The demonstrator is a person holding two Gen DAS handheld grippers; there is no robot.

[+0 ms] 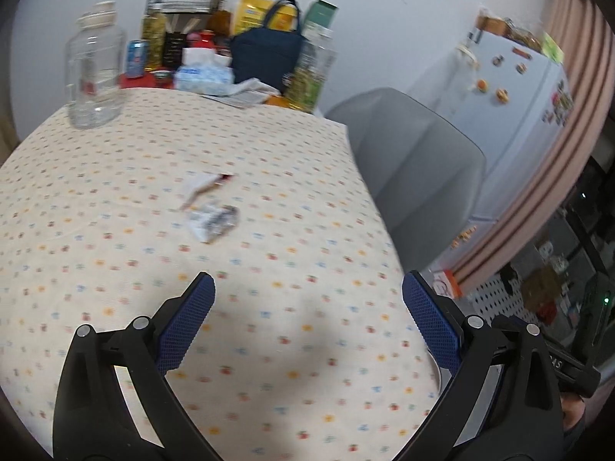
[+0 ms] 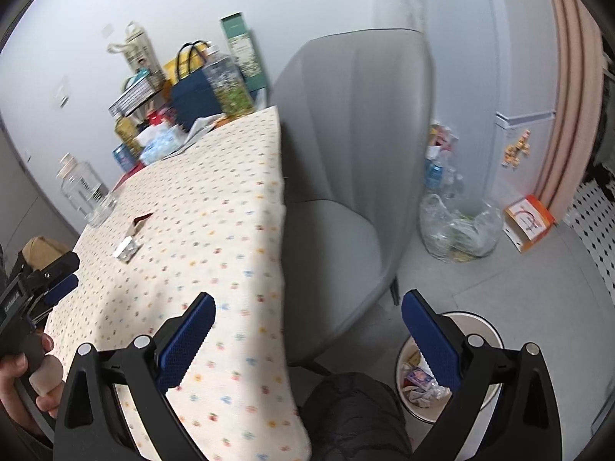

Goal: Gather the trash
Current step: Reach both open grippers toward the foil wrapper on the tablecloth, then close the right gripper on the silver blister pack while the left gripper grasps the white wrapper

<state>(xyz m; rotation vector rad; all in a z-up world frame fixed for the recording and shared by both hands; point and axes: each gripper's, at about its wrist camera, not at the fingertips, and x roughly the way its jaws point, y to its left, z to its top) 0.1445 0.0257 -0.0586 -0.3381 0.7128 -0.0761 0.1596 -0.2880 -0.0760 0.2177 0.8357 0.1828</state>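
Note:
A crumpled silver-and-white wrapper lies mid-table on the dotted tablecloth. A torn white wrapper with a red edge lies just behind it. My left gripper is open and empty, hovering over the near part of the table, well short of both wrappers. My right gripper is open and empty, off the table's right edge. Both wrappers also show in the right wrist view, the crumpled one and the torn one. A round white bin with trash inside stands on the floor below the right finger.
A clear glass jar stands at the table's far left. Bags, cans, tissues and bottles crowd the far edge. A grey chair stands at the table's right side. A clear plastic bag of bottles and an orange box sit on the floor.

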